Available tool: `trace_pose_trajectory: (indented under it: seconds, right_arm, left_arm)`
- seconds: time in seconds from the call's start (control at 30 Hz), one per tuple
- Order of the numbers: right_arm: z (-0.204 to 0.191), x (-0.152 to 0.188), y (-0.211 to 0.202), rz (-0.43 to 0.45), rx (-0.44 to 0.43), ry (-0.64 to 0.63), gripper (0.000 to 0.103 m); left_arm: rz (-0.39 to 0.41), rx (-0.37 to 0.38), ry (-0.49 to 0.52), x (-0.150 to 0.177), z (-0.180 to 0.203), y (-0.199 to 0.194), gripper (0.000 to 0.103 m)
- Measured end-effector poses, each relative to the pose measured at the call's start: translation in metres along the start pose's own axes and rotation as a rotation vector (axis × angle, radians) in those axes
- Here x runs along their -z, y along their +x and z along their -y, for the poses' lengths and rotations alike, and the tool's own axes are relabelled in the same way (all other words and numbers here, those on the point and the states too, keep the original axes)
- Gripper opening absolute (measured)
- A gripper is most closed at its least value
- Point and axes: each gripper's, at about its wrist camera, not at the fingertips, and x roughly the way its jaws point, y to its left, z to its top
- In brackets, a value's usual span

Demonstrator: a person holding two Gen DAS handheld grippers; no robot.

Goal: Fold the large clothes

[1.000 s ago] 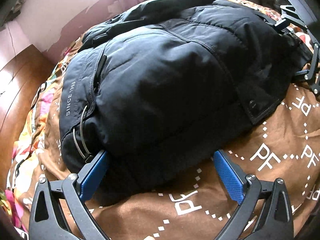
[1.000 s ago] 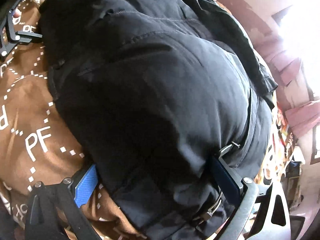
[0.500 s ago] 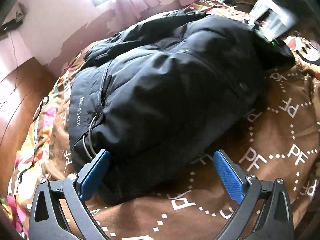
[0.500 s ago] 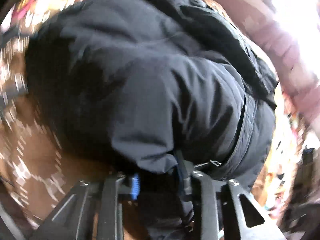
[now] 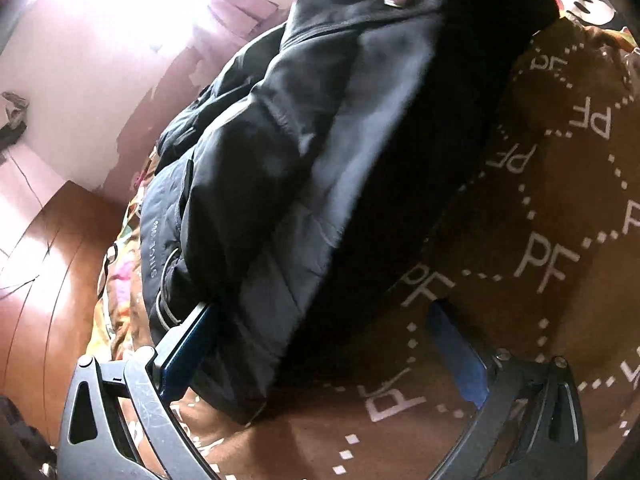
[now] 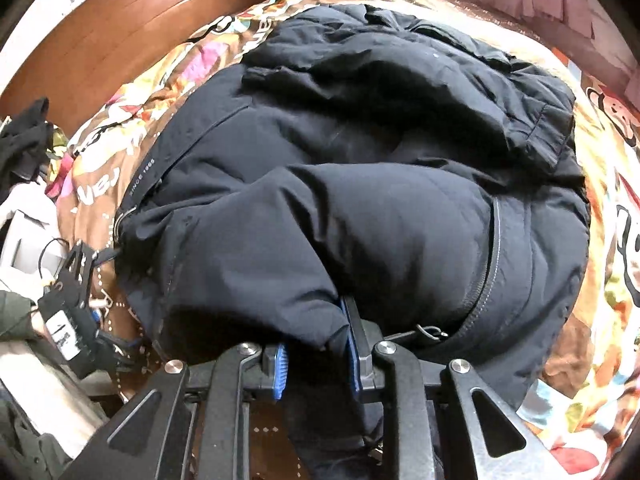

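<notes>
One dark puffy jacket (image 6: 360, 184) lies heaped on a bed, over a brown blanket (image 5: 532, 216) printed with white "PF" letters and dotted lines. Small white lettering runs along a seam near its zip. A colourful cartoon-print cover (image 6: 616, 184) shows past the jacket's far and right-hand edges.

From the right wrist view, the right gripper (image 6: 316, 352) points steeply down at the jacket's near edge. Its jaws have just been closing and are now clamped on a fold of dark fabric, which bunches up between the blue pads (image 6: 281, 368). A metal zip pull (image 6: 430, 332) hangs just beside the right-hand finger.

From the left wrist view, the left gripper (image 5: 320, 356) is tilted and angled down, with its jaws wide apart. One blue pad (image 5: 188, 344) touches the jacket's lower corner; the other pad is over bare blanket, clear of the cloth. A lifted flap of jacket rises steeply across this view.

Brown blanket lies open to the right of the jacket. A wooden headboard (image 5: 44, 264) borders the bed, with a pink wall (image 5: 80, 80) beyond. In the right wrist view, the left gripper appears at the jacket's left edge, near clutter beside the bed.
</notes>
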Motion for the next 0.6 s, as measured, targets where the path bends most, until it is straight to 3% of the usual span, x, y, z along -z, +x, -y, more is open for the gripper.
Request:
trace_pose_trajectory:
  seconds: [0.27, 0.37, 0.43, 0.57, 0.6]
  right_arm:
    - [0.012, 0.036, 0.024, -0.109, -0.031, -0.005, 0.033]
    - [0.013, 0.054, 0.029, -0.133, -0.019, -0.038, 0.048]
    - [0.012, 0.064, 0.032, -0.142, -0.011, -0.057, 0.057]
    - [0.012, 0.076, 0.035, -0.142, -0.016, -0.066, 0.064]
    - [0.011, 0.077, 0.035, -0.134, -0.019, -0.069, 0.068]
  left_arm:
    - [-0.048, -0.063, 0.063, 0.009, 0.001, 0.019, 0.101]
    - [-0.061, -0.118, 0.076, 0.011, -0.001, 0.026, 0.101]
    - [-0.073, -0.145, 0.076, 0.011, -0.007, 0.032, 0.088]
    - [-0.089, -0.17, 0.109, 0.012, -0.011, 0.037, 0.071]
    - [-0.086, -0.166, 0.118, 0.012, -0.011, 0.037, 0.056]
